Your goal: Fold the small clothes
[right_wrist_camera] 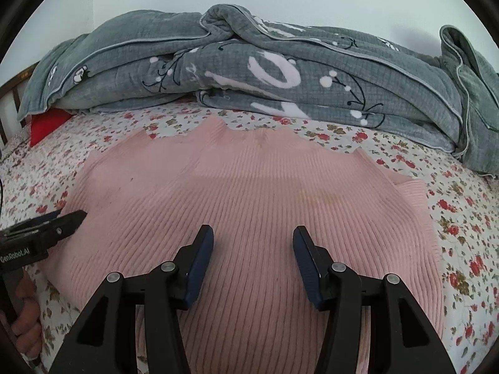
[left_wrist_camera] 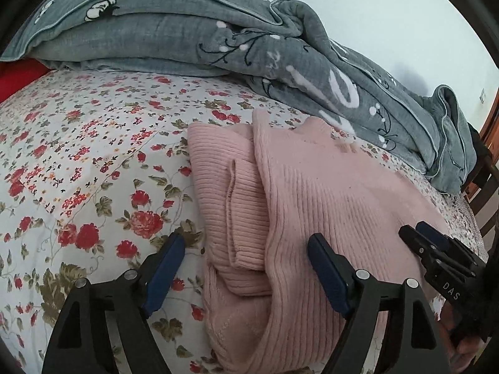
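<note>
While the right wrist view looked squarely across the broad ribbed back of the pink sweater [right_wrist_camera: 249, 193], spread flat on the floral bedsheet [right_wrist_camera: 461, 218], only the left wrist view showed the garment's left edge, where a sleeve [left_wrist_camera: 230, 199] was folded inward and lay tucked beneath the overlapping body panel. That same view alone caught the large rose print of the bedsheet [left_wrist_camera: 78, 162] to the left of the sweater and a strip of wooden furniture [left_wrist_camera: 489, 121] at the far right. The right wrist view, in turn, was the only one showing the sweater's scalloped far hem and its right edge. Both views took in the rumpled grey blanket [right_wrist_camera: 280, 71] heaped along the far side of the bed, and a red cushion [right_wrist_camera: 46, 124] peeking from under it.

The left gripper [left_wrist_camera: 246, 268] stood with its jaws spread wide, straddling the folded sleeve and the sweater's edge, the blue pads clear of the cloth and gripping nothing. The right gripper [right_wrist_camera: 253, 258] hung above the middle of the sweater with its jaws parted about halfway, nothing between them, and no contact with the knit could be made out. Each gripper appeared at the edge of the other's view.
</note>
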The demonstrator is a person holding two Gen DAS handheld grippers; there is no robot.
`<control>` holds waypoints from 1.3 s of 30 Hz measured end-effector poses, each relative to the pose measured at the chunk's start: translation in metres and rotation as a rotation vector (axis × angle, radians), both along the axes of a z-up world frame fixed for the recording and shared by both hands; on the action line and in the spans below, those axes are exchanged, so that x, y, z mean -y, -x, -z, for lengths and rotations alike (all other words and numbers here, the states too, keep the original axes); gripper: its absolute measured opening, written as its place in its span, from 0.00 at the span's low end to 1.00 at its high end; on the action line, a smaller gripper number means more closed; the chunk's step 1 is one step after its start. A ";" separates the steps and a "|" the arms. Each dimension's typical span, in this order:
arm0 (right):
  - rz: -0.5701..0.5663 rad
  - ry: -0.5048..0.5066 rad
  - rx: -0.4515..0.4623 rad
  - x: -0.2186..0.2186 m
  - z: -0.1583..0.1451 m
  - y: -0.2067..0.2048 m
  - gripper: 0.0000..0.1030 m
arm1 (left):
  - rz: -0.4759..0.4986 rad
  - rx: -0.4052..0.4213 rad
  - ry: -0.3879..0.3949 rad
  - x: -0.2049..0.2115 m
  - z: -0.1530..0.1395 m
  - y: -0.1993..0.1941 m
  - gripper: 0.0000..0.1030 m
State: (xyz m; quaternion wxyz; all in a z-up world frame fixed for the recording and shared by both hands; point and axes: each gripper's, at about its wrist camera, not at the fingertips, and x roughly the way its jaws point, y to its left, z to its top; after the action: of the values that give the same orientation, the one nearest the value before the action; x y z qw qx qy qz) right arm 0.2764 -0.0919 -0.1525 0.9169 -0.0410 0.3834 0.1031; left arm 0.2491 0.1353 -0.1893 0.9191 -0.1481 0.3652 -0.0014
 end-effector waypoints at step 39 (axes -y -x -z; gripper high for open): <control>0.006 0.011 0.000 -0.002 0.002 0.002 0.51 | -0.014 0.016 0.012 -0.002 -0.004 0.005 0.78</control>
State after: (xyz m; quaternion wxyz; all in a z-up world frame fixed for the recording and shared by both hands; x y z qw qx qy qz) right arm 0.2746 -0.0895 -0.1546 0.9169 -0.0449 0.3842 0.0980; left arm 0.2442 0.1375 -0.1850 0.9210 -0.1560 0.3569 0.0018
